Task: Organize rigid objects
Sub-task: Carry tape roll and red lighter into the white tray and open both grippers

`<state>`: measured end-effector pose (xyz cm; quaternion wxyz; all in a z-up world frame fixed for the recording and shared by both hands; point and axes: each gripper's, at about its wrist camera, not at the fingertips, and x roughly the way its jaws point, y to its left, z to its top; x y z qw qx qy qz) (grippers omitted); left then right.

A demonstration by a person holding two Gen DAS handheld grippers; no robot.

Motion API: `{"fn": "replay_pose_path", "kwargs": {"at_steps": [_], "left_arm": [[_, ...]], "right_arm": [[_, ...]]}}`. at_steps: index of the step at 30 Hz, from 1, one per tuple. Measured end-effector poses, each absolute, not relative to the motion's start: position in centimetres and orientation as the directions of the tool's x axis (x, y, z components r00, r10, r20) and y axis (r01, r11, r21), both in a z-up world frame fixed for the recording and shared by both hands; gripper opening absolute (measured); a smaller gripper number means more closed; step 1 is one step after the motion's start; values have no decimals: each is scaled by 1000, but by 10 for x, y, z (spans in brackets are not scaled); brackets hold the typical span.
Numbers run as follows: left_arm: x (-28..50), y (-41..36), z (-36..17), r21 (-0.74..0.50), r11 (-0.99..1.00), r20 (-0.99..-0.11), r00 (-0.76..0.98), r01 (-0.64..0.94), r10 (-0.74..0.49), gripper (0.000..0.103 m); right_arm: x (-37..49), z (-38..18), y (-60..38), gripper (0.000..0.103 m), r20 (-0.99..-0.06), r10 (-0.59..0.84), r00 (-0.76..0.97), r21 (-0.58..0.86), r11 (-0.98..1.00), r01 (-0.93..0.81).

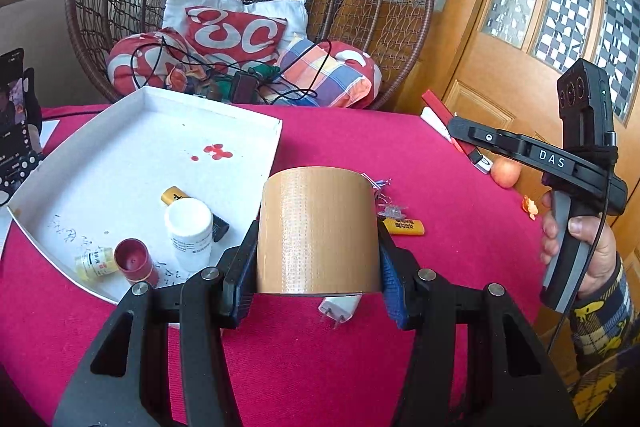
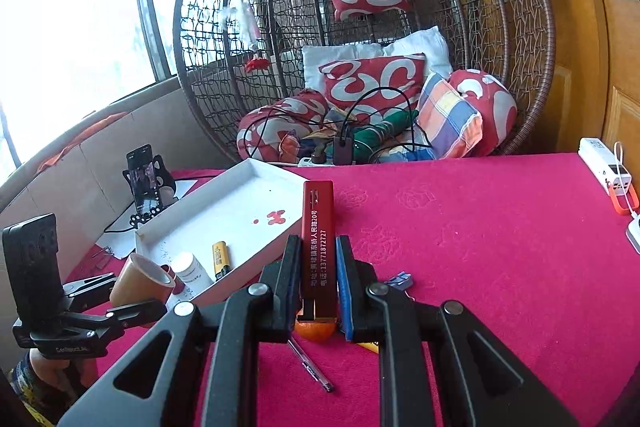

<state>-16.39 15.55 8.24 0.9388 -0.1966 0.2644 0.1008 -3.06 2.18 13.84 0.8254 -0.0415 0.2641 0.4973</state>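
Presently both grippers are loaded: left gripper (image 1: pixel 318 259) clamps the tape roll (image 1: pixel 318 231) across its width, just right of the white tray (image 1: pixel 276 139) and nearer it; right gripper (image 2: pixel 318 287) pinches the red lighter (image 2: pixel 318 227) narrowly, long axis pointing forward along the fingers, tray (image 2: pixel 280 247) just left and ahead; left hand likely delivers first.
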Motion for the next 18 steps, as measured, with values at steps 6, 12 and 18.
{"fn": "replay_pose_path", "kwargs": {"at_steps": [6,12,18], "left_arm": [[-175,168,83,-334,884,-523,845,-327,115,52],[-183,183,86,-343,868,-512,846,-360,149,52],[-186,212,88,-369,837,-513,839,-405,180,52]], "right_arm": [[-45,142,39,15,-473,820,322,186,450,-873],[-56,145,64,15,-475,838,267,181,390,-903],[-62,147,94,15,-485,853,195,200,325,-924]]}}
